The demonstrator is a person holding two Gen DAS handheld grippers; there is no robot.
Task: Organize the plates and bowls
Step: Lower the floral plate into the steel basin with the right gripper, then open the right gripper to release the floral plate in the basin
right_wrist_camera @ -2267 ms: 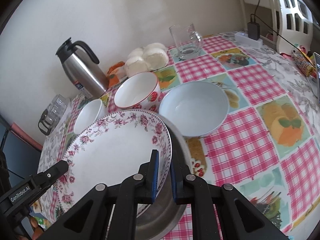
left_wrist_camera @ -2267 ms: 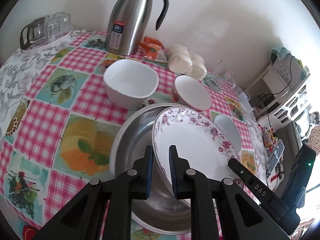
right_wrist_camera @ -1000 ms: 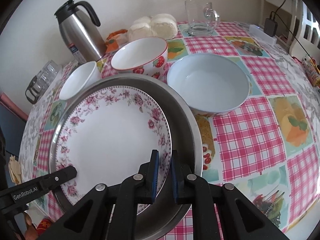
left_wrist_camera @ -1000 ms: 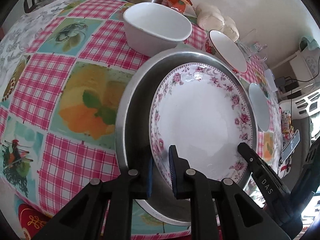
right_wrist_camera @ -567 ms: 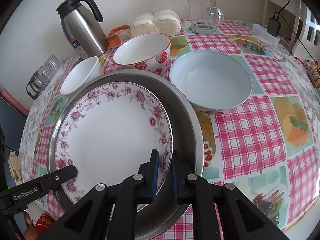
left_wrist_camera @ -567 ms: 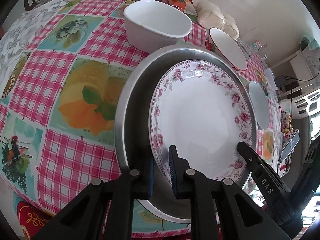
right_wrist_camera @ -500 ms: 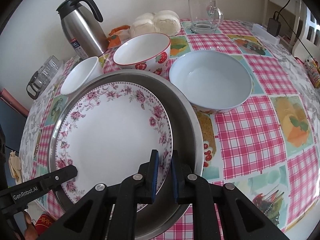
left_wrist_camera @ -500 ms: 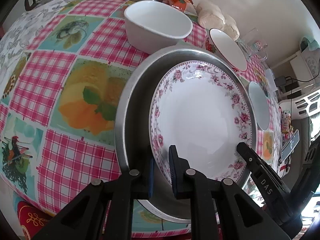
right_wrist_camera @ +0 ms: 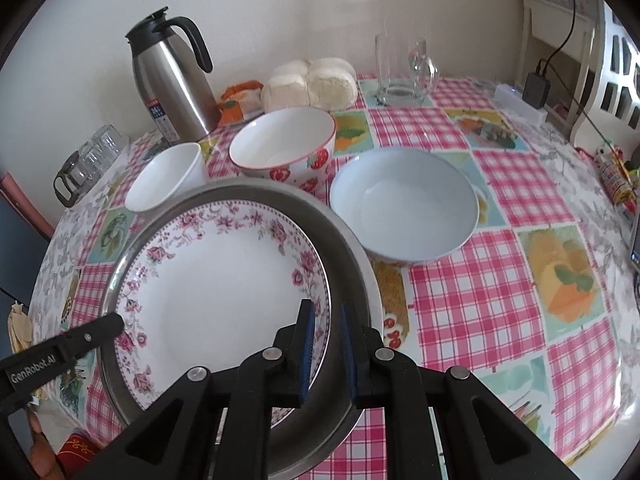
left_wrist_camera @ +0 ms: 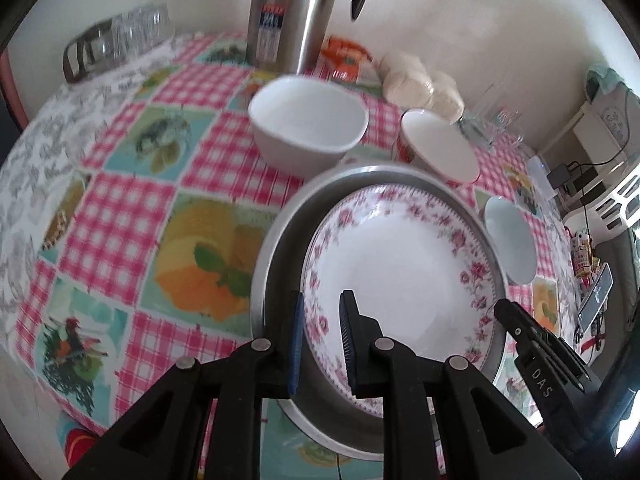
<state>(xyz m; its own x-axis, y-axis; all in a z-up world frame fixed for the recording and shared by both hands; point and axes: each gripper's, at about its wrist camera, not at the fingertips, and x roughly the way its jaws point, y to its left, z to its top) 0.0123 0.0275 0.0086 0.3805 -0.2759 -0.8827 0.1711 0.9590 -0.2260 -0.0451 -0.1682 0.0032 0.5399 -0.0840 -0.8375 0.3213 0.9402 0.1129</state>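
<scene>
While the floral plate [right_wrist_camera: 216, 280] lies in the steel pan [right_wrist_camera: 352, 248], grips differ
Left gripper [left_wrist_camera: 320, 338] jaws are opening around its rim; right gripper [right_wrist_camera: 326, 344] pinches the opposite rim, so lifting could tilt the plate

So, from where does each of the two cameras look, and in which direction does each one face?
Left wrist view: it sits on the left gripper, facing forward and down over the floral plate in the metal basin; its own fingers, jaws opening around the plate rim, and the right gripper's tip show.
Right wrist view: it sits on the right gripper, facing down over the plate's opposite rim; its own fingers and the left gripper's tip show.
Shared: plate, basin, white bowl, strawberry bowl, flask.
</scene>
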